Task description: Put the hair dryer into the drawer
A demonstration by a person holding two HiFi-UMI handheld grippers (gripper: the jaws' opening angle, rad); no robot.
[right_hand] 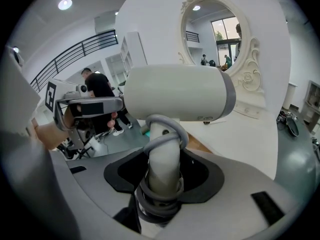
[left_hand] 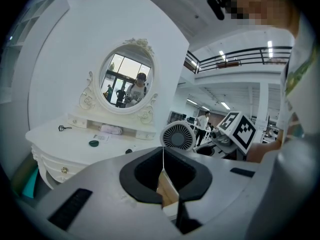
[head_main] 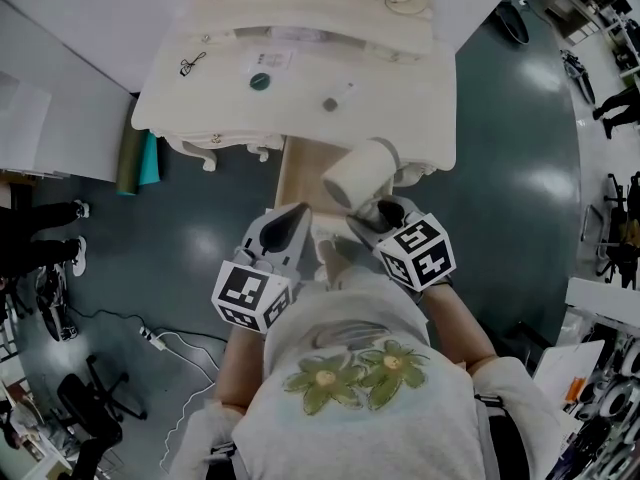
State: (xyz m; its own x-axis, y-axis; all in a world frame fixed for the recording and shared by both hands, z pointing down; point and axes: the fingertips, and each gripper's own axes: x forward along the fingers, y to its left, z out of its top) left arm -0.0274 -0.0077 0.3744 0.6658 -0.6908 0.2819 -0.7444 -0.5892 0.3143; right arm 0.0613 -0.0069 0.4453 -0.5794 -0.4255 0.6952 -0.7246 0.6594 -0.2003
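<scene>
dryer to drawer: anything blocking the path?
Nothing visible. The right gripper holds the hair dryer by its handle over the open drawer, whose bare wooden floor shows beside it. The left gripper, shut and empty, sits at the drawer's near left edge, not beneath the dryer. The floor under the dryer is hidden.

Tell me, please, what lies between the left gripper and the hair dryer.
In the head view, only the open drawer, its wooden bottom showing, lies between the left gripper and the hair dryer.
</scene>
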